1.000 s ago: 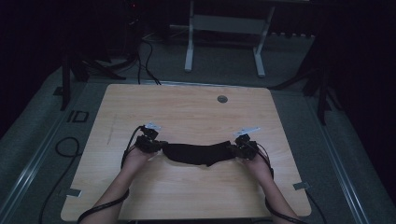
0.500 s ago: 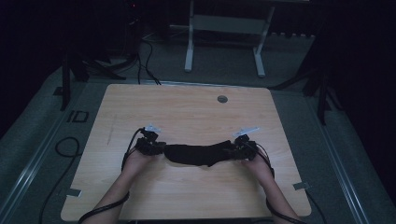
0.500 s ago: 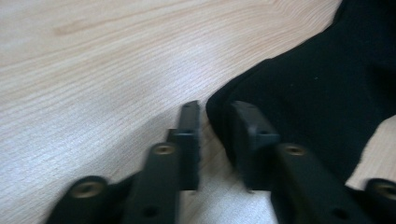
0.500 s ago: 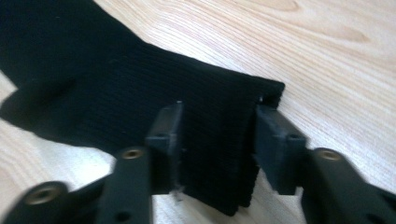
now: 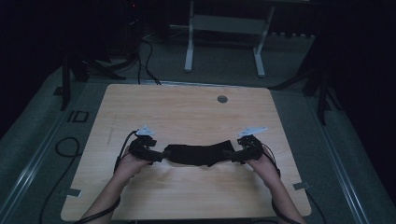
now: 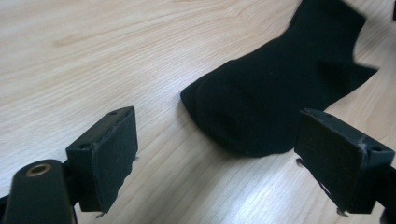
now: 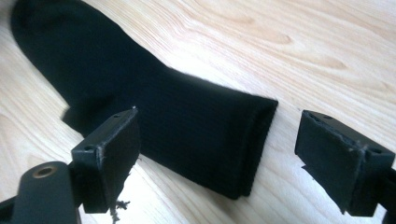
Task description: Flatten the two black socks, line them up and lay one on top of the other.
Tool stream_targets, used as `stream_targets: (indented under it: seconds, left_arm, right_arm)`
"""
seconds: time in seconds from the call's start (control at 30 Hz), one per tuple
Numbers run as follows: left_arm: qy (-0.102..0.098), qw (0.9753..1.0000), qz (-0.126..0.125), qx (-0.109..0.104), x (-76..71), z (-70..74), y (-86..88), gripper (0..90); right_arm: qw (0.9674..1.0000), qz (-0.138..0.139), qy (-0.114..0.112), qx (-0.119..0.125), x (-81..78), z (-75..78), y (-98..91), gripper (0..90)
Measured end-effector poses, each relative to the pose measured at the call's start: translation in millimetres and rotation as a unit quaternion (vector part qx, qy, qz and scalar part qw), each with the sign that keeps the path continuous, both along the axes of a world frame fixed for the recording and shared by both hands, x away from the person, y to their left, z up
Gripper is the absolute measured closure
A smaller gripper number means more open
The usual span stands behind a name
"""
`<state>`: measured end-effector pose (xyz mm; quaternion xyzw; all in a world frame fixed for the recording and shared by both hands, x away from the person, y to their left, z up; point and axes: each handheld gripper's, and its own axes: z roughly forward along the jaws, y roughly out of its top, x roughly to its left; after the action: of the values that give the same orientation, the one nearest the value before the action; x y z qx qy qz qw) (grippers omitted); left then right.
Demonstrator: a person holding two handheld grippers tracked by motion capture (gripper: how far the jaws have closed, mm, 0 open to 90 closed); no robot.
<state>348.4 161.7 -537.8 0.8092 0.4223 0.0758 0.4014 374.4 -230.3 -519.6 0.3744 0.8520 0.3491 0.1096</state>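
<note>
Both grippers stand wide open, holding nothing — the left gripper faces the black sock's toe, the right gripper its cuff. Before, they gripped the ends.

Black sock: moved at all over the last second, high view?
No. The black sock lies in the same place below the table's grommet; both ends sit where they did. The left gripper and right gripper flank it, jaws open.

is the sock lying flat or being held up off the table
Lying flat. The sock rests stretched out on the table, and both grippers' jaws stand open at its ends, gripping nothing.
</note>
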Motion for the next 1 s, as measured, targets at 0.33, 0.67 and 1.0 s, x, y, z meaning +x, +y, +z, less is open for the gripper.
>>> stream_targets:
  seconds: [0.33,0.67,1.0]
  left_arm:
    - [-0.044,0.9987,0.018,-0.017,-15.6,-2.5,3.8,8.2]
    - [-0.057,0.9981,0.022,-0.014,-27.5,-7.4,9.6,8.2]
    - [-0.057,0.998,0.026,-0.008,-40.6,-12.5,18.9,8.2]
  right_arm:
    - [0.9993,-0.015,-0.024,0.026,-6.1,-5.9,-15.8,13.6]
    - [0.999,-0.024,-0.024,0.028,-14.7,-14.0,-37.0,13.8]
    - [0.9986,-0.034,-0.028,0.03,-24.2,-21.0,-55.9,13.9]
